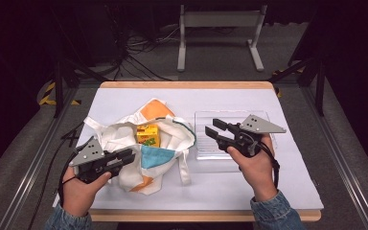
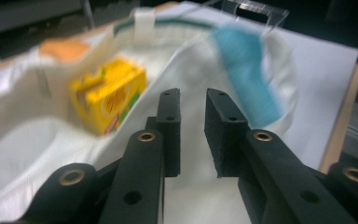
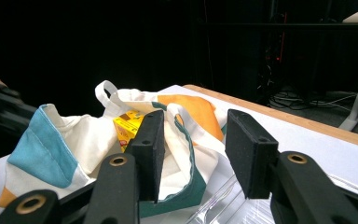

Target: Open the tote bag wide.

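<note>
Wooden-edged tabletop [image 1: 230,189] under a white sheet, mid-frame in the high view. Crumpled white cloth tote bag [image 1: 124,139] with orange and teal patches sits left of centre, mouth open. Clear plastic tray [image 1: 206,120] just right of it, near the bag's rim. Yellow juice carton [image 1: 148,135] lies inside the bag mouth, cloth folds and a strap around it. Left gripper [image 1: 127,157] at lower left, over the bag's near edge; fingers [image 2: 170,126] narrow, nothing pinched, cloth just beyond. Right gripper [image 1: 214,128] centre-right over the tray; fingers [image 3: 151,144] half-spread, empty, aimed at the bag.
</note>
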A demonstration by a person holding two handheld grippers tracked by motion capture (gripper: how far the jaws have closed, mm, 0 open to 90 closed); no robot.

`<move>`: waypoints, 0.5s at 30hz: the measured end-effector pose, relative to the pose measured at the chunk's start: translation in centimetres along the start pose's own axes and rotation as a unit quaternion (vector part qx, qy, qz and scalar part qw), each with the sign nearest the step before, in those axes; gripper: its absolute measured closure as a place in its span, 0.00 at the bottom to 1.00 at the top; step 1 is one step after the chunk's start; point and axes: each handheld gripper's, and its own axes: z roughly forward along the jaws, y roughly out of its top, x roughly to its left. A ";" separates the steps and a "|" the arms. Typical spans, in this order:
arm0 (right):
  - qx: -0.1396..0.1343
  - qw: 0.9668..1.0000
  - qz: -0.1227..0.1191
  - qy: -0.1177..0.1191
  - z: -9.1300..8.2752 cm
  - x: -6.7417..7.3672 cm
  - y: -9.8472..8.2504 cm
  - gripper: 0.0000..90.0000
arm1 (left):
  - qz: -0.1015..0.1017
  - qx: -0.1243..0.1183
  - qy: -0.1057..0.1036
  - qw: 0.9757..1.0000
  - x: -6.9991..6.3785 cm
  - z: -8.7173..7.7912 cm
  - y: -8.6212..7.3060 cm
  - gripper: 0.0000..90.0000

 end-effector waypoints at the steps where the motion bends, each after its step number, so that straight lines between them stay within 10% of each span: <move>1: -0.001 1.000 0.000 0.001 0.0 0.0 0.0 0.64 | 0.001 -0.009 -0.004 1.000 -0.4 -0.1 0.5 0.88; 9: 0.002 1.000 0.000 0.001 0.1 0.1 -0.1 0.65 | 0.016 -0.018 -0.027 0.999 -1.6 2.0 2.3 1.00; 15: 0.001 1.000 0.002 0.002 0.0 0.0 -0.2 0.65 | 0.027 -0.026 0.016 0.999 -1.3 2.0 3.1 1.00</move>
